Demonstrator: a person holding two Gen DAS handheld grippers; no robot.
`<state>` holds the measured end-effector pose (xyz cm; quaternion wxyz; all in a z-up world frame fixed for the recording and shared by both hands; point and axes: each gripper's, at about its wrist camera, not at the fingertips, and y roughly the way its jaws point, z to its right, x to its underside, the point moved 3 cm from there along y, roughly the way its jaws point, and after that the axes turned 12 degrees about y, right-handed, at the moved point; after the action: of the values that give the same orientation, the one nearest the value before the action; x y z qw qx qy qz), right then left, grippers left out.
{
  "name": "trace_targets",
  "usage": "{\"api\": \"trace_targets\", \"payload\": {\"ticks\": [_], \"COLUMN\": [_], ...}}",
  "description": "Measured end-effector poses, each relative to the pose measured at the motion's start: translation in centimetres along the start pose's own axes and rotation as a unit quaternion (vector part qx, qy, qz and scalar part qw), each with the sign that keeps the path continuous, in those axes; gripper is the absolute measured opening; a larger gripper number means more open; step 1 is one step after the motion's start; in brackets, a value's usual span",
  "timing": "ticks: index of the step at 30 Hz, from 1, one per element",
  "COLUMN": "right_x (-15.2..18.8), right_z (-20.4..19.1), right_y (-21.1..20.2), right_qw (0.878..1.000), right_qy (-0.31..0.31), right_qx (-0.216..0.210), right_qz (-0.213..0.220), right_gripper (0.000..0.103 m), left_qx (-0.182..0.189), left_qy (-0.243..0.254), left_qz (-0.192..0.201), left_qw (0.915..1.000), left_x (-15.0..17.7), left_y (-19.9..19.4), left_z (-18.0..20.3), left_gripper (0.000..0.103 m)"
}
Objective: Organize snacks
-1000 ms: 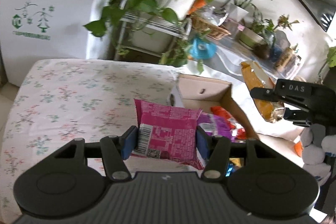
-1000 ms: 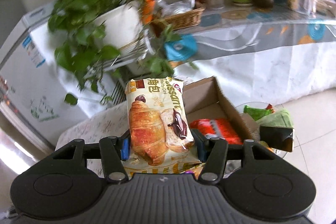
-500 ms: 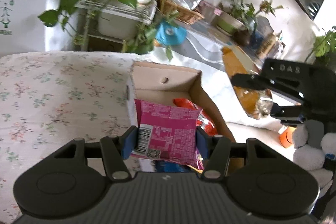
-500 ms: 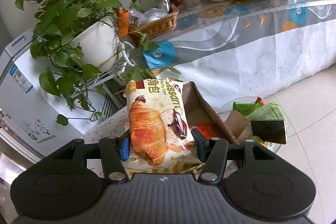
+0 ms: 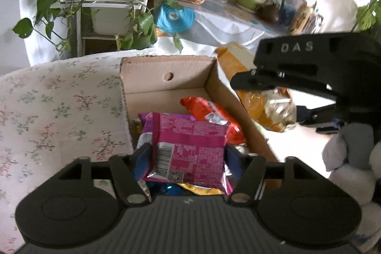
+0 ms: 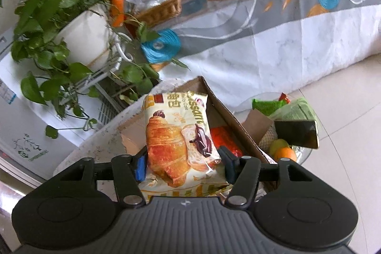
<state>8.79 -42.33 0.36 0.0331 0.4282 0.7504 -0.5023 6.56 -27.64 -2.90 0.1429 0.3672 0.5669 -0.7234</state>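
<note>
I am at the step of dropping the snacks into the cardboard box (image 5: pixel 166 68), which stands on the counter (image 5: pixel 47 111) with the flowered cloth. My left gripper (image 5: pixel 188 158) is over the near end of the box, and its jaws are opening; the pink packet (image 5: pixel 190 149) is between them, with a small gap showing at each pad, so I judge it is released or nearly so. It lies over the other packets already in the box, among them an orange-red one (image 5: pixel 204 111).

My right gripper (image 6: pixel 183 164) is beside the box, a little higher I think. Its jaws are opening too, but the croissant packet (image 6: pixel 178 142) is between them and the left pad seems to touch it (I cannot tell if it is truly free).

Next, I should let the pink packet settle and draw the left gripper away. The right one must first be moved over the open box, otherwise the croissant can fall on the rim.
</note>
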Motion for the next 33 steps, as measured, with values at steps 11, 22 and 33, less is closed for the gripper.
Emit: {"api": "trace_targets", "payload": {"ticks": [11,22,33], "right_x": [0.1,0.9,1.6], "right_z": [0.4,-0.1,0.3], "right_y": [-0.2,0.0,-0.2], "right_qw": [0.999,1.0,0.999], "right_qy": [0.022,0.004,-0.014], "right_qx": [-0.022,-0.027,-0.017], "right_qz": [-0.004,-0.013,-0.023], "right_gripper": [0.084,0.088,0.09], "left_qx": [-0.051,-0.069,-0.068], "left_qy": [0.024,0.016,-0.034], "left_qz": [-0.03,-0.04,-0.059], "left_qw": [0.998,0.9967,0.9954], "left_x": [0.8,3.1,5.7], "left_y": [-1.7,-4.4,-7.3], "left_z": [-0.2,-0.8,-1.3], "left_gripper": [0.093,0.093,0.094]}}
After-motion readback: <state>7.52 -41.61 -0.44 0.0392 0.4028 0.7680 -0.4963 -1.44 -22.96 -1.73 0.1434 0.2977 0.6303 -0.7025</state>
